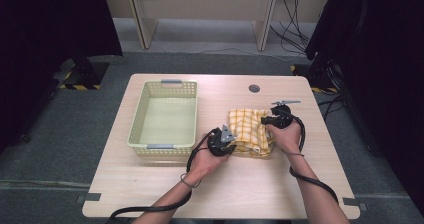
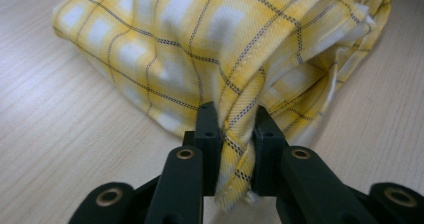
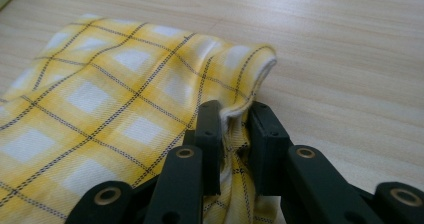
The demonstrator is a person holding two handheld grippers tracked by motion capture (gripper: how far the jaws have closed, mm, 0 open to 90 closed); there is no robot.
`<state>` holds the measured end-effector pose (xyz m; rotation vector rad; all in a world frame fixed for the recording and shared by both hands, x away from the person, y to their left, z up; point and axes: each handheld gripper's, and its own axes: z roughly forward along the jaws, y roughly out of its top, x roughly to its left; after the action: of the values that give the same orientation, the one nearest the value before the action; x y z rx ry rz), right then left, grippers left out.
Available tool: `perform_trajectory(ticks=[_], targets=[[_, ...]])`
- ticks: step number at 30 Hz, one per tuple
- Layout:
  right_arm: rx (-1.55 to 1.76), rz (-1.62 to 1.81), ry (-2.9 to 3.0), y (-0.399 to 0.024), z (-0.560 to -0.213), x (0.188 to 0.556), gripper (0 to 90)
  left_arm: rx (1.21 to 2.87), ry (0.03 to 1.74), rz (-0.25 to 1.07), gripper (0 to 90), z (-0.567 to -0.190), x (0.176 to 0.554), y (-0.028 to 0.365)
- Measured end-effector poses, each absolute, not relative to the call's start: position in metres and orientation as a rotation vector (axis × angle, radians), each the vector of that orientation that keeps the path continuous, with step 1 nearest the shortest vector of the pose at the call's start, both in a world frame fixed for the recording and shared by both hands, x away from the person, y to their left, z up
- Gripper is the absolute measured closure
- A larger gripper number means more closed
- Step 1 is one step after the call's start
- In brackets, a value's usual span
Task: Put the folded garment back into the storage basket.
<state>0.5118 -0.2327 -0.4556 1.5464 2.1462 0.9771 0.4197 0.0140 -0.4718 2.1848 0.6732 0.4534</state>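
The left gripper (image 1: 229, 146) and right gripper (image 1: 265, 120) each pinch the folded yellow checked cloth (image 1: 250, 131) tight, at 3 o'clock of the pale yellow plastic basket (image 1: 137, 129).

So the basket (image 1: 163, 118) sits left of center on the table (image 1: 260, 184), cloth (image 1: 250, 131) just right of it. Left gripper (image 1: 227, 146) is at the cloth's lower left corner, right gripper (image 1: 267, 120) at its right edge.
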Motion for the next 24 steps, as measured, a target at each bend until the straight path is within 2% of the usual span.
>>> perform_trajectory(ticks=[9,19,24], targets=[[1.473,1.052,2.111,-0.228,-0.423,0.495,78.5,2.149,0.622,0.558,79.4,-0.449,0.405,0.023],[1.396,1.117,2.078,-0.221,-0.389,0.483,78.6,2.117,0.596,0.599,79.3,-0.432,0.397,0.03],[1.383,1.124,2.077,-0.219,-0.384,0.482,78.5,2.106,0.597,0.608,79.3,-0.424,0.394,0.035]])
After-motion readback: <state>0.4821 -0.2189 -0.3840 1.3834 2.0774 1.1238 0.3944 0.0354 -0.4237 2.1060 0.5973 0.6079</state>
